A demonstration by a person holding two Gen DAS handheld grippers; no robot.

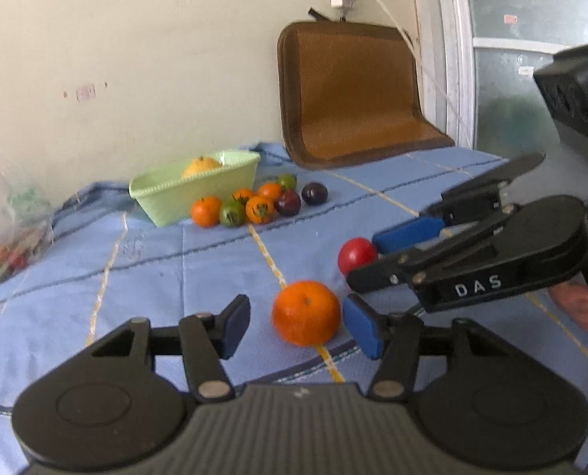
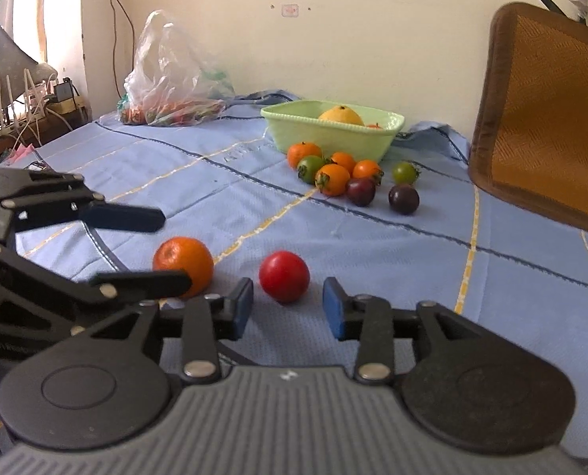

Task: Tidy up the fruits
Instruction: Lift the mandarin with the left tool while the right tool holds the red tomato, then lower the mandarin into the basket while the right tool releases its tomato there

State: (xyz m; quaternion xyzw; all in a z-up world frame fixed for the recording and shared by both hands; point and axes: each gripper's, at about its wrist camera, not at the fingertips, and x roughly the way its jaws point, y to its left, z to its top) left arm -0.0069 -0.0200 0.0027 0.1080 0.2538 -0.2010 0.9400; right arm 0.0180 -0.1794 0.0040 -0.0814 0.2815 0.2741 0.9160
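An orange tangerine [image 1: 306,312] [image 2: 183,264] lies on the blue cloth between the open fingers of my left gripper [image 1: 297,326] [image 2: 163,245], just ahead of the pads. A red tomato [image 2: 284,276] [image 1: 356,255] lies just ahead of my right gripper [image 2: 288,310] [image 1: 377,257], which is open with one finger on each side of it. A light green basket [image 1: 198,190] [image 2: 333,130] at the back holds a yellow citrus fruit [image 1: 201,166] [image 2: 341,114]. Several small orange, green and dark purple fruits [image 1: 260,202] [image 2: 349,178] lie in a cluster beside it.
A brown woven seat cushion [image 1: 353,95] [image 2: 547,118] leans on the wall at the back right. A clear plastic bag of produce [image 2: 171,79] [image 1: 4,217] lies at the back left. Cables and clutter [image 2: 28,99] sit past the cloth's left edge.
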